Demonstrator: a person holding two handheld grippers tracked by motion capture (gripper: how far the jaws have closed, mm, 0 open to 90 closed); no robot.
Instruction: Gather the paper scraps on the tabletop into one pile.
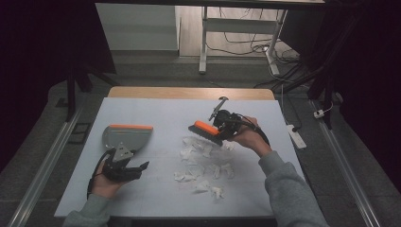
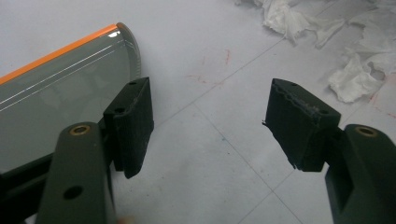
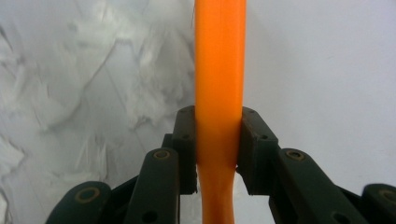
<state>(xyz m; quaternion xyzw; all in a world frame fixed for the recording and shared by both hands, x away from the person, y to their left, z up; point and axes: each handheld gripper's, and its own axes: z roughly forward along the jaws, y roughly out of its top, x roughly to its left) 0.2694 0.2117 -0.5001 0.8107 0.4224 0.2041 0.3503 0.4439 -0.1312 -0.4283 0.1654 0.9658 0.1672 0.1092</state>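
Left gripper (image 1: 142, 166) spread, beside dustpan (image 1: 126, 136); right gripper (image 3: 217, 140) pinching brush (image 1: 206, 132) over paper scraps (image 1: 203, 165).

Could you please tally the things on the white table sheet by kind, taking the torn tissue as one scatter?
Brush, shut in the right gripper: 1
Dustpan, beside the open left gripper: 1
Tissue scatter: 1
Total: 3
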